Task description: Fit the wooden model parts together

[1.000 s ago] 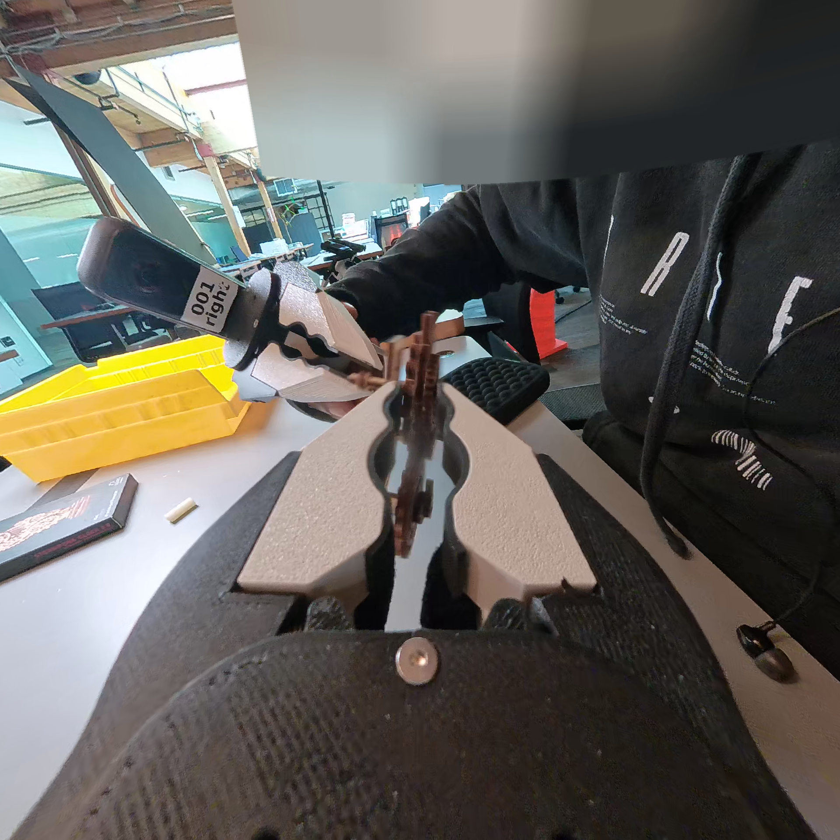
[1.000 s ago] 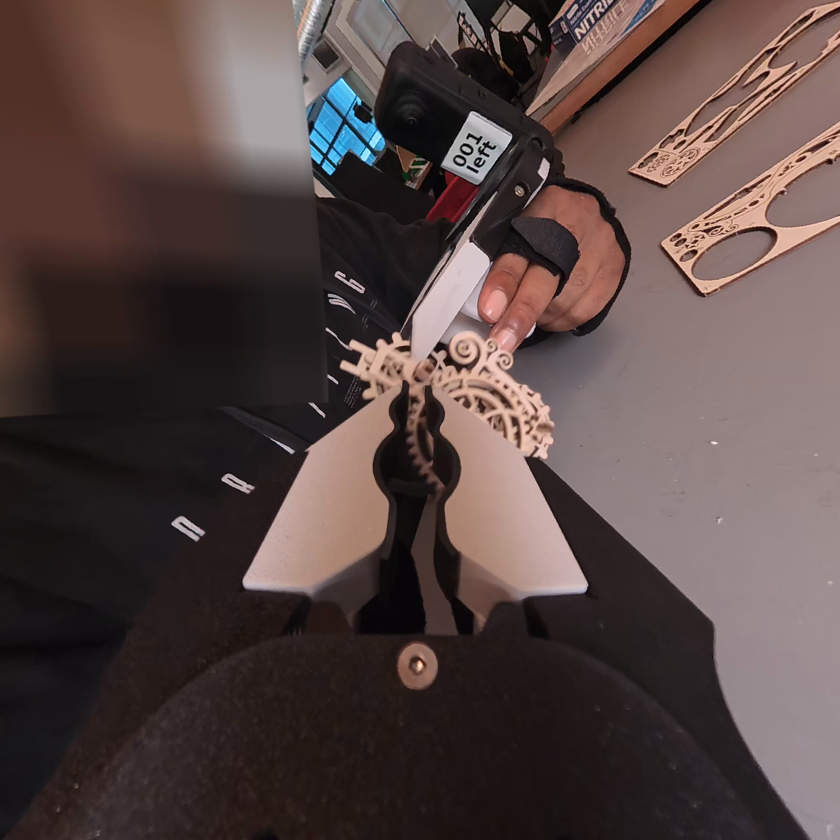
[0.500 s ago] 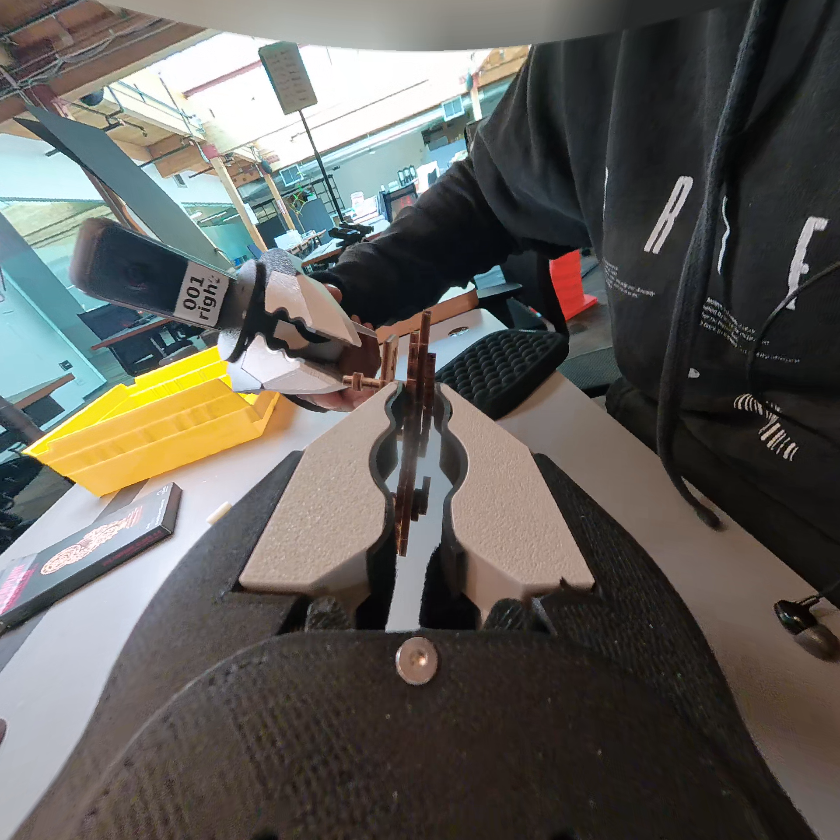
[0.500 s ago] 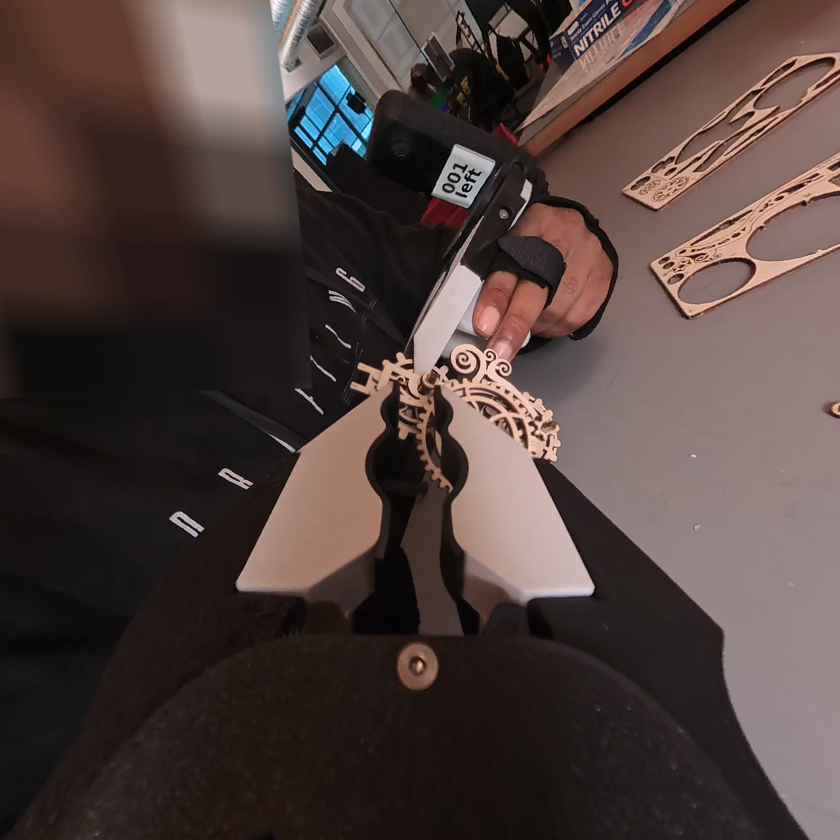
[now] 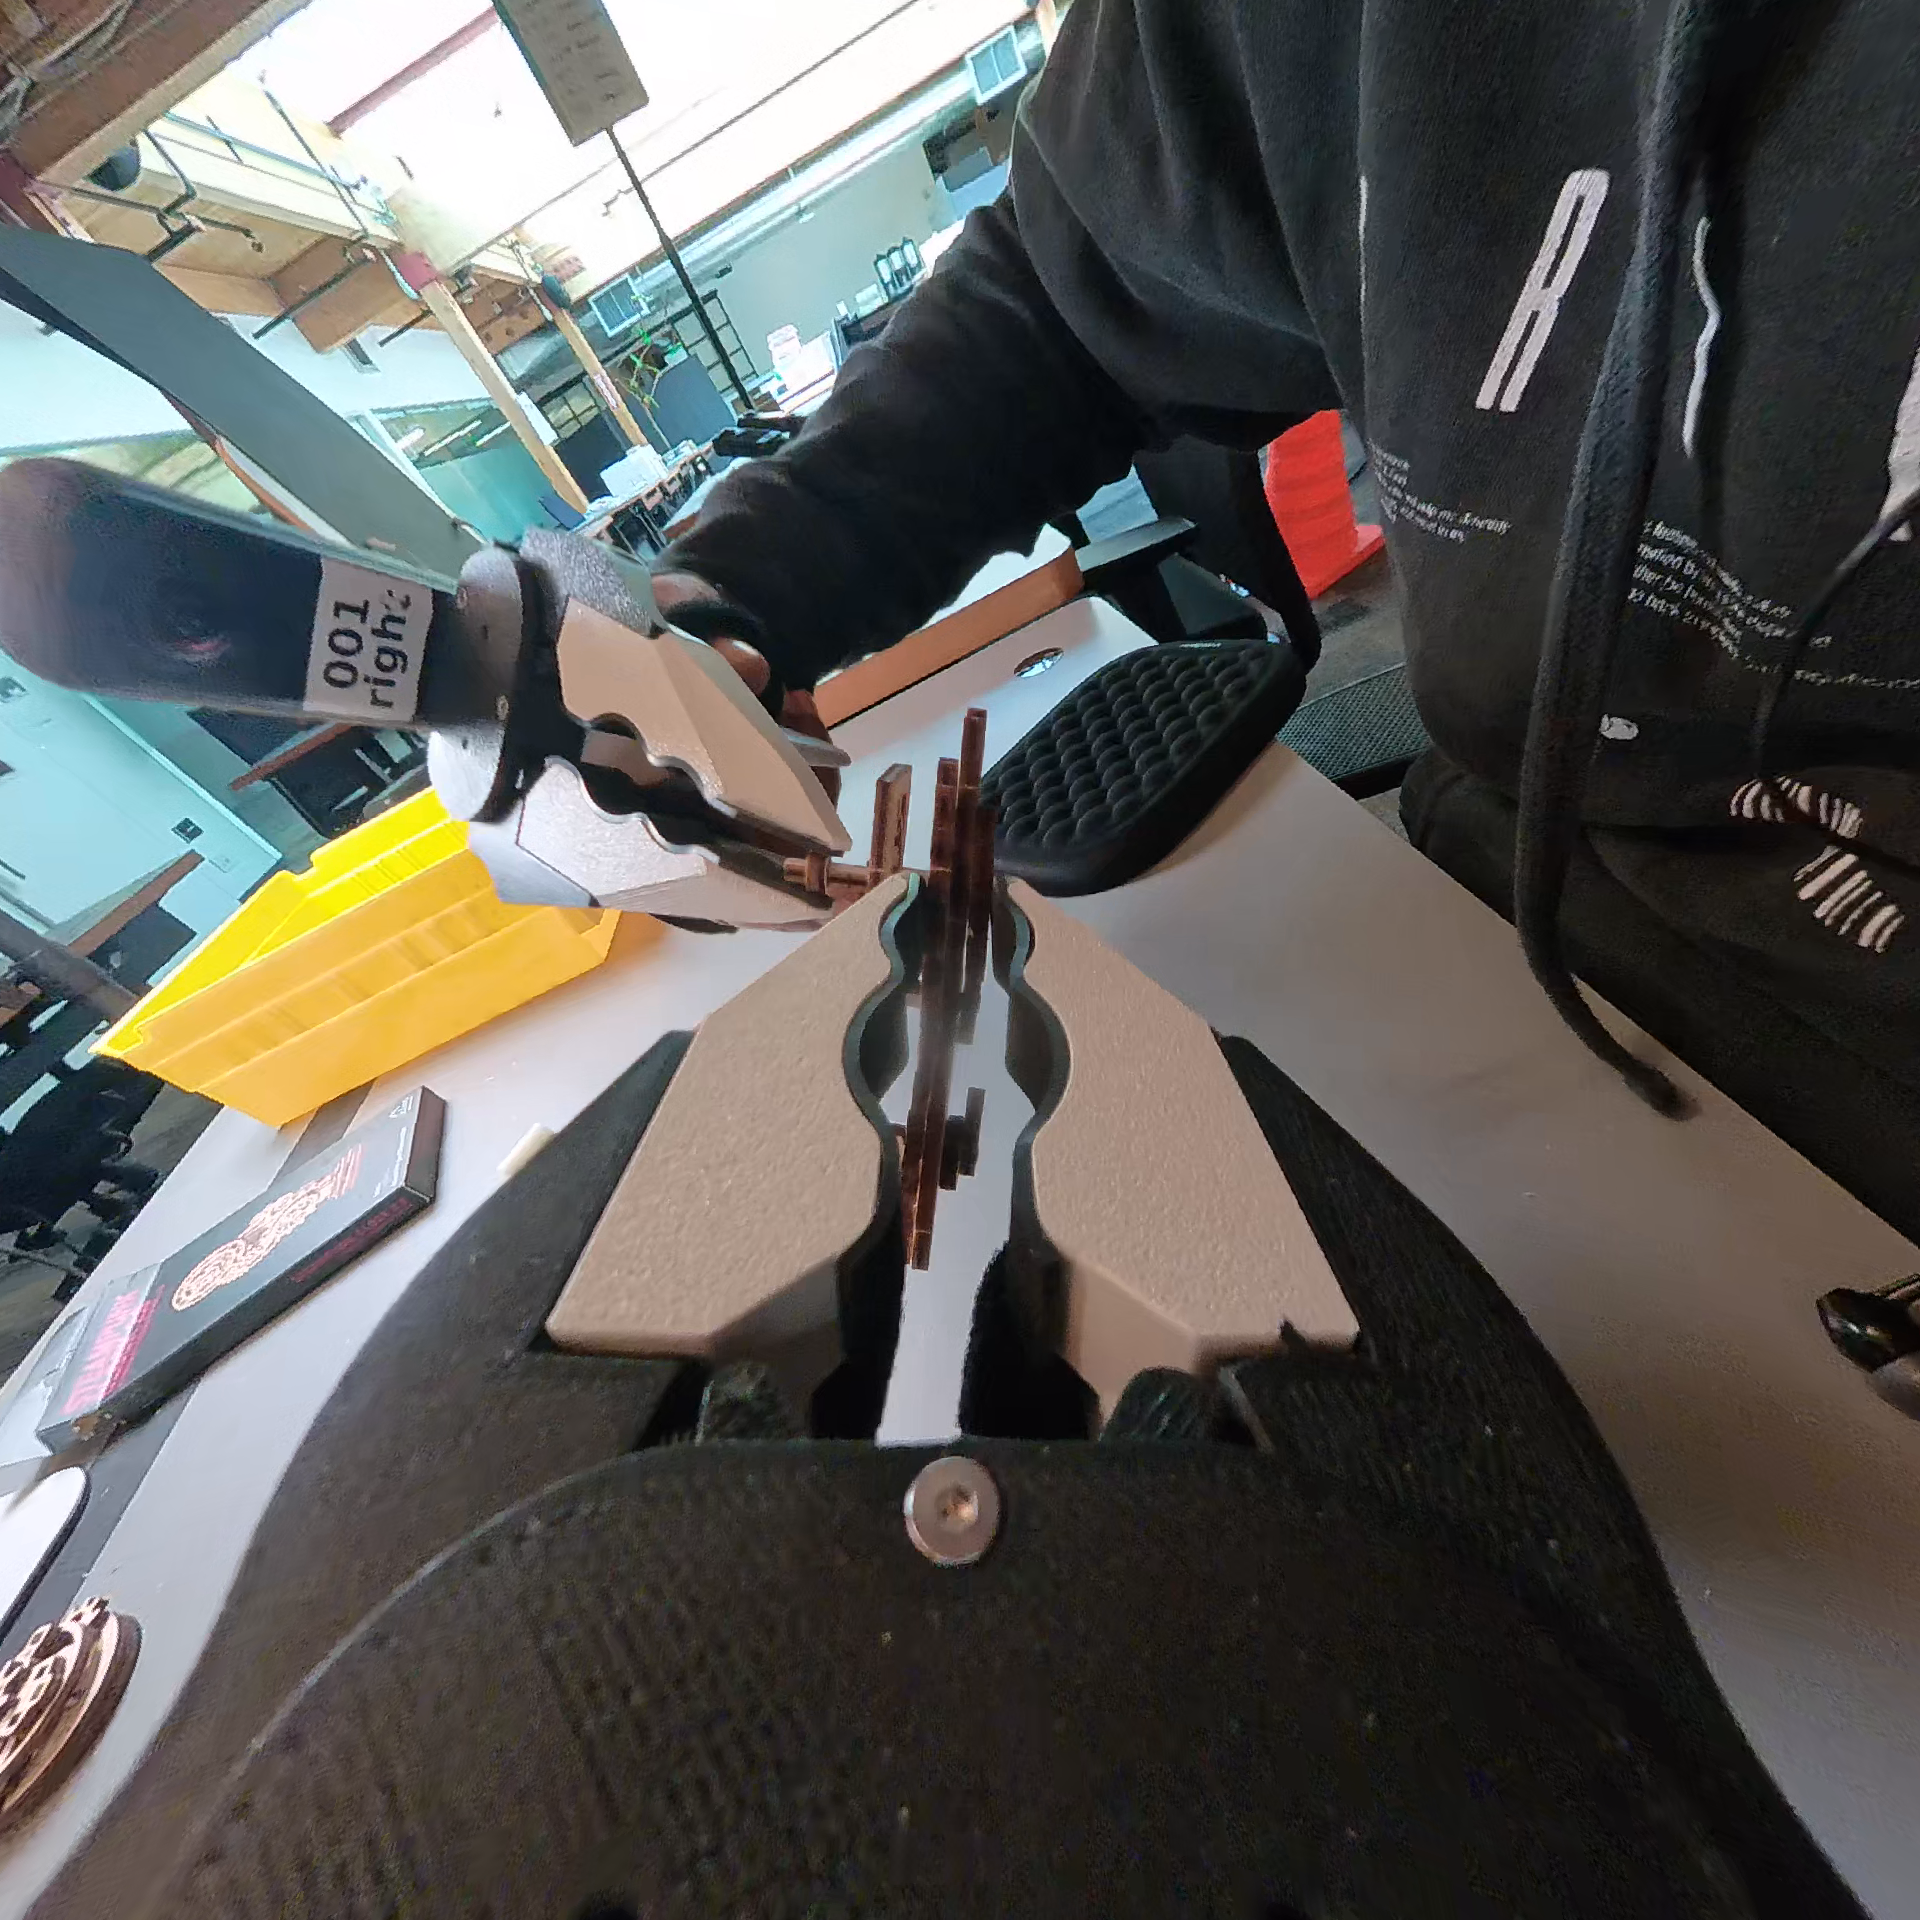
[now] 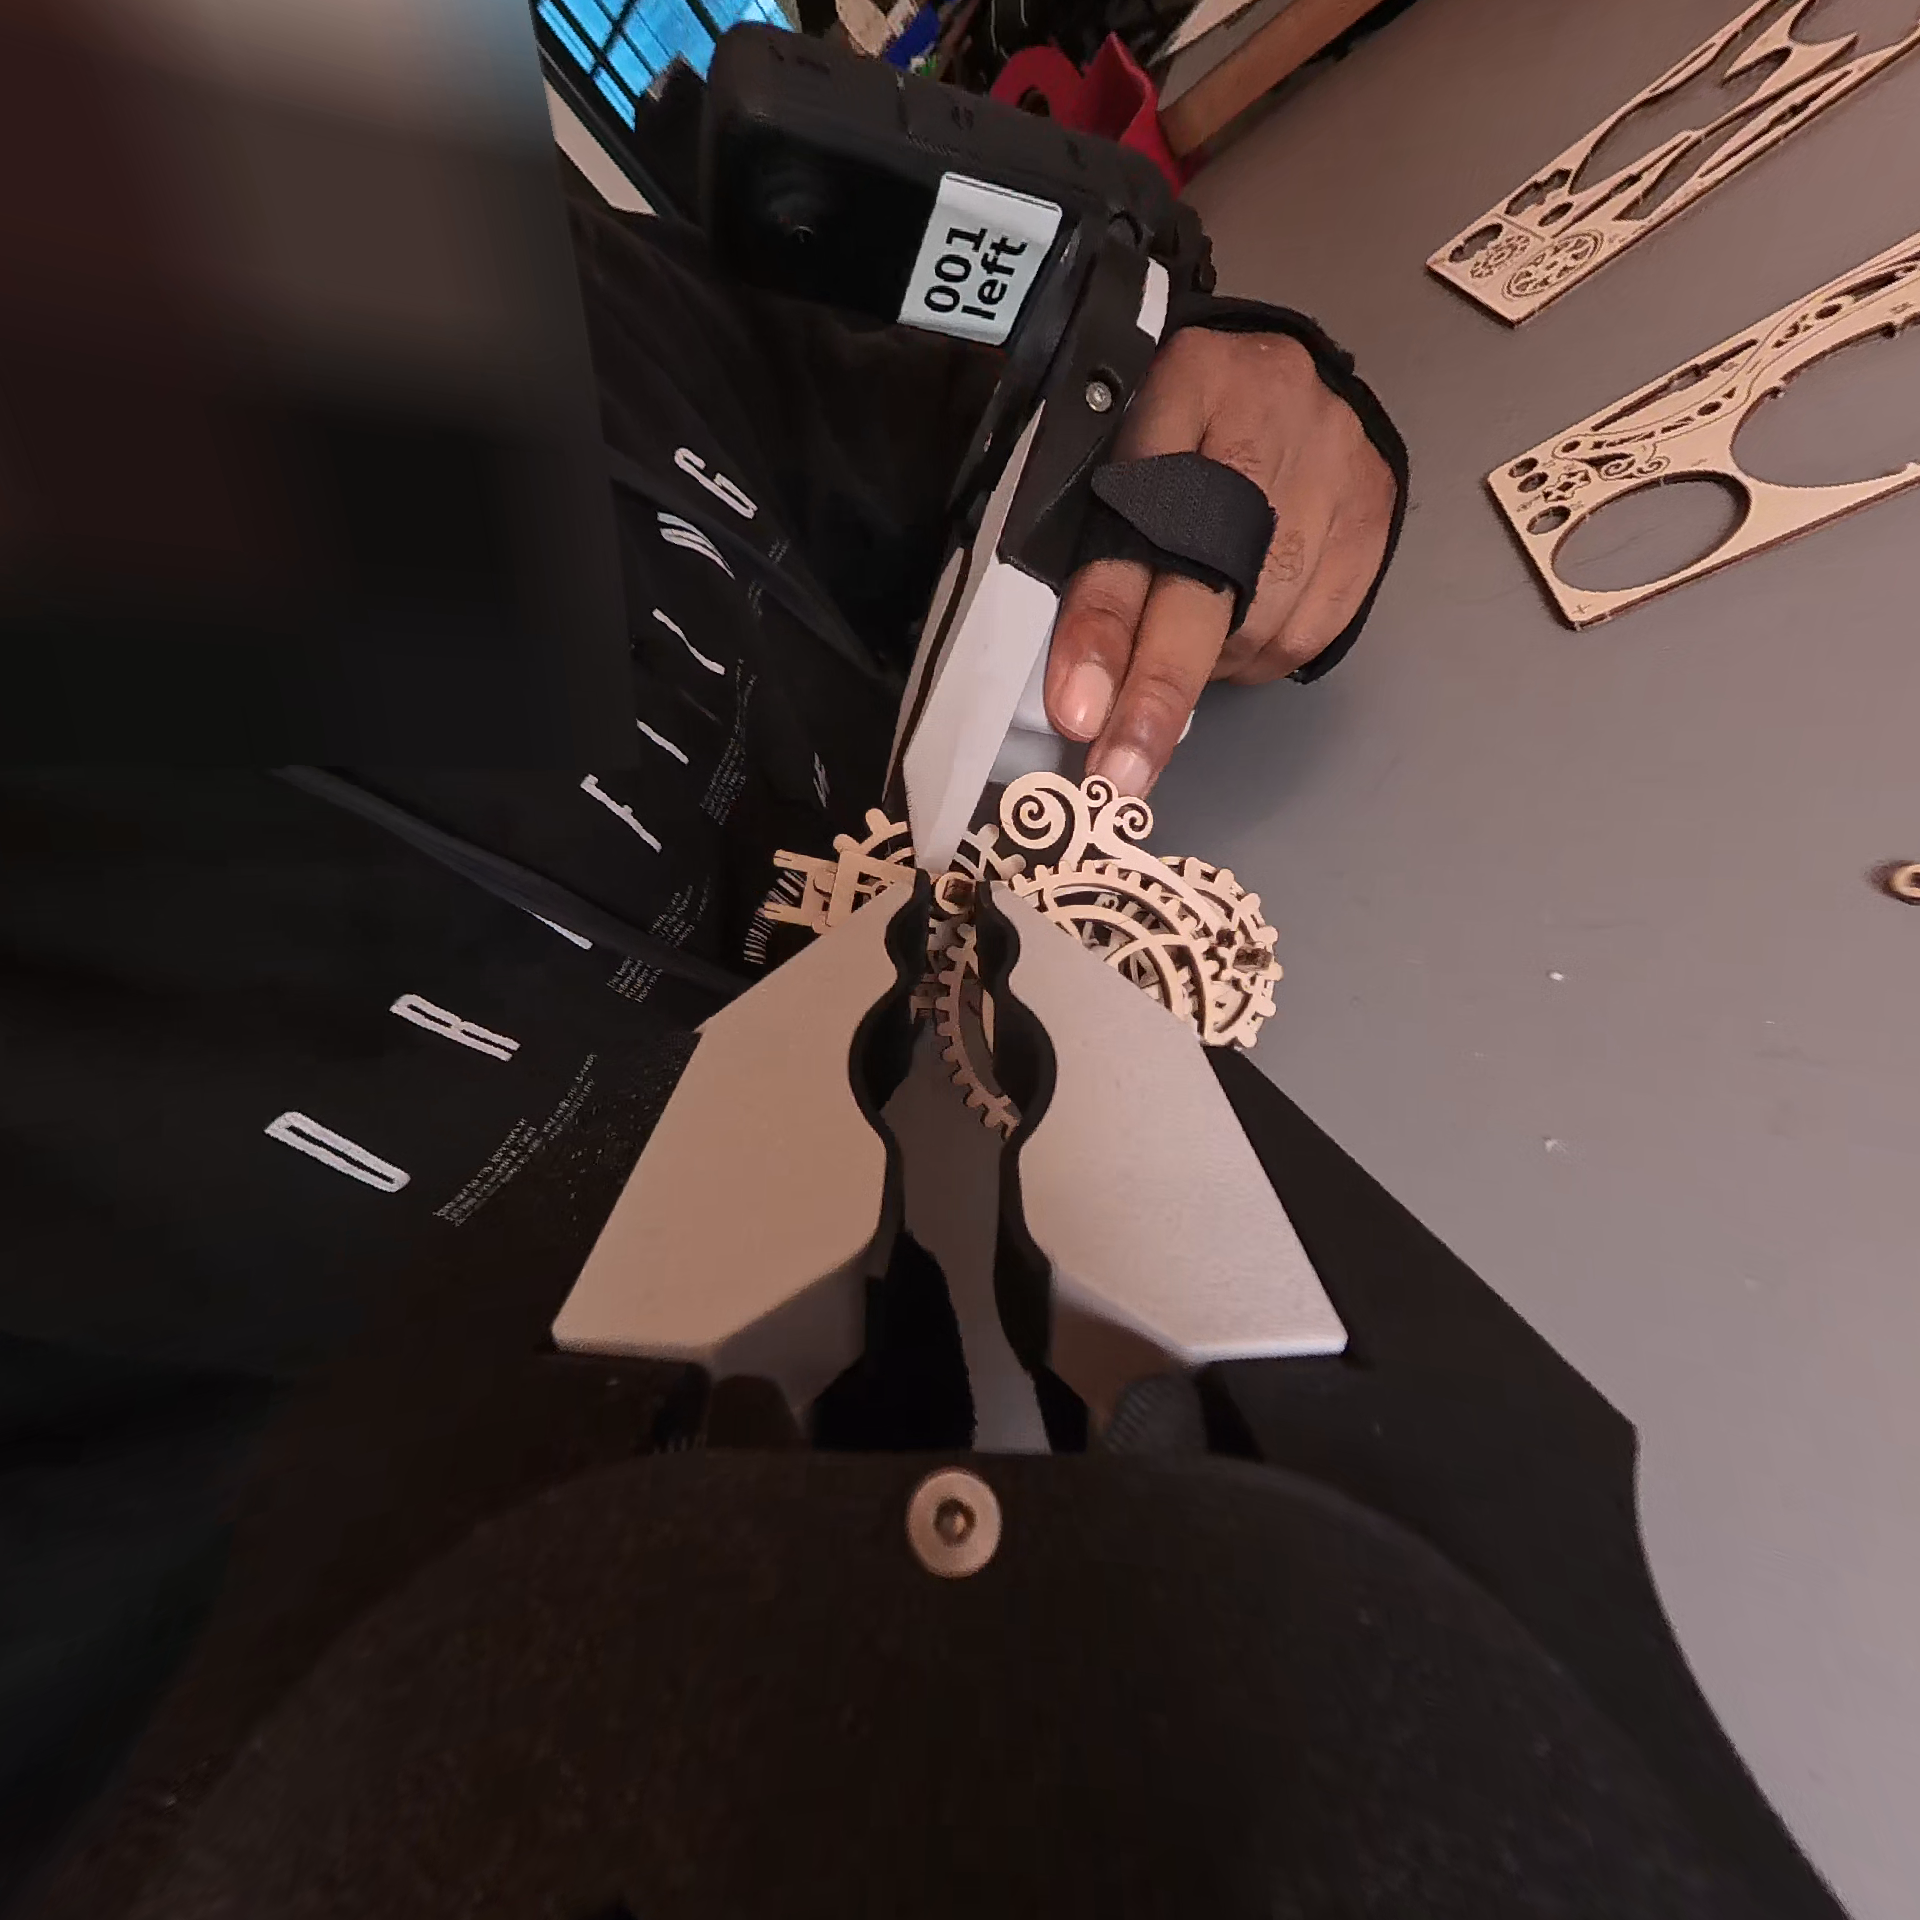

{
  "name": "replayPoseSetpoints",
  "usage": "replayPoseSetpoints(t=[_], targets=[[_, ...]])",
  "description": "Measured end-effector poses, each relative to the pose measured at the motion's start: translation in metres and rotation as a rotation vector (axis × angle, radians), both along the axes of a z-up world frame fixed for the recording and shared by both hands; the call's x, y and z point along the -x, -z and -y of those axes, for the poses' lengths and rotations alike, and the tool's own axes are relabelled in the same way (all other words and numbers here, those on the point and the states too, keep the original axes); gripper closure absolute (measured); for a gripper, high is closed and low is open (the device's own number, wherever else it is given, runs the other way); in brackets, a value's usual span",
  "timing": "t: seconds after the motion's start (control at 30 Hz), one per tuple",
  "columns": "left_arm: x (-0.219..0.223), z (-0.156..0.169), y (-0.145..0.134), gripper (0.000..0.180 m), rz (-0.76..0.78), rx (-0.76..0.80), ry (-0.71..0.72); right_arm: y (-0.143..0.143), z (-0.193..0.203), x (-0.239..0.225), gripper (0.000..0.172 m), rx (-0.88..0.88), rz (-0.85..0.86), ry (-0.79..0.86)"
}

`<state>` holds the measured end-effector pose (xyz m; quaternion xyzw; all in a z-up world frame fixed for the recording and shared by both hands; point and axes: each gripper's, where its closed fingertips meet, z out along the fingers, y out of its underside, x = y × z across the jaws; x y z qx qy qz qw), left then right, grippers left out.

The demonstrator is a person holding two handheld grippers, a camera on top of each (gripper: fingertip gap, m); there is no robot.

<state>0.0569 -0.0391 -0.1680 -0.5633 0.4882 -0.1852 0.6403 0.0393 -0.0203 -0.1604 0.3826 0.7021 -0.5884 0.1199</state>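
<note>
Fingers of the left gripper (image 5: 951,904) clamp the tan, filigreed wooden gear model (image 6: 1132,914) edge-on above the grey table (image 6: 1558,1039); the right gripper (image 6: 954,899) pinches its small wooden axle peg (image 5: 826,871). Skewed pressure could snap the peg or the thin plywood.

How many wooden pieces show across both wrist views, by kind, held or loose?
pale laser-cut wooden gear assembly: 1
small wooden axle peg: 1
punched-out flat plywood sheets: 2
round brown wooden gear disc: 1
small tan wooden bit on the table: 1
Total: 6
</note>
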Motion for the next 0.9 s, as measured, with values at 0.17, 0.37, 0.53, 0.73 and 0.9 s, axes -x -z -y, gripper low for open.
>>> replayPoseSetpoints(t=[0.17, 0.37, 0.53, 0.73, 0.9], targets=[[0.021, -0.016, 0.009, 0.164, 0.013, 0.082, -0.076, 0.014, -0.017, 0.010, 0.166, -0.294, -0.112, 0.035], [0.081, -0.042, 0.003, 0.154, 0.176, 0.205, -0.215, 0.074, -0.048, 0.026, 0.165, -0.897, -0.272, 0.002], [0.122, -0.068, 0.030, 0.160, 0.120, 0.303, -0.457, 0.107, -0.052, 0.025, 0.165, -1.092, -0.320, -0.073], [0.148, -0.082, 0.096, 0.155, -0.073, 0.533, -0.650, 0.081, -0.054, 0.027, 0.156, -1.016, -0.344, 0.051], [0.152, -0.090, 0.117, 0.150, -0.150, 0.627, -0.697, 0.062, -0.054, 0.021, 0.157, -0.861, -0.380, 0.202]])
